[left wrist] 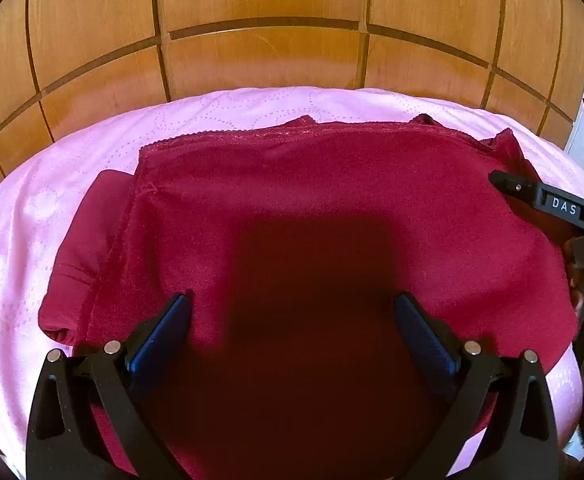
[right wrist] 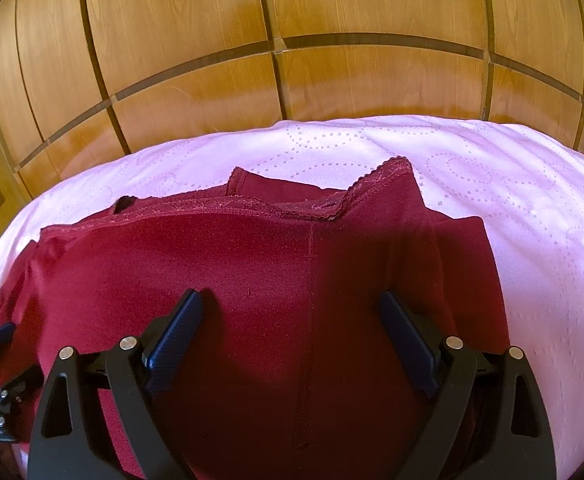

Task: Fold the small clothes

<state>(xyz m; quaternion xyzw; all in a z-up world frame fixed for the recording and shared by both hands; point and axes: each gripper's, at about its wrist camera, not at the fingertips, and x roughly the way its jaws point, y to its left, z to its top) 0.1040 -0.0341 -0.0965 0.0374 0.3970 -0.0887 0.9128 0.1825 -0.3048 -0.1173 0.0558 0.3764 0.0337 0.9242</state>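
Spread flat, maroon garment (left wrist: 292, 200) on pink bedspread (left wrist: 32, 220) (lace-trimmed), both grippers' fingers (left wrist: 176, 328) apart, empty.

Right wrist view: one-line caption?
Open right gripper over dark red garment lying on pink bedspread.

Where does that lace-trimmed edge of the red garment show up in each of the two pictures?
Left wrist view: lace edge runs across the garment's far side, upper middle.
Right wrist view: lace edge crosses mid-frame, rising to a peak at right.
Shared landmark: the pink bedspread beyond it.
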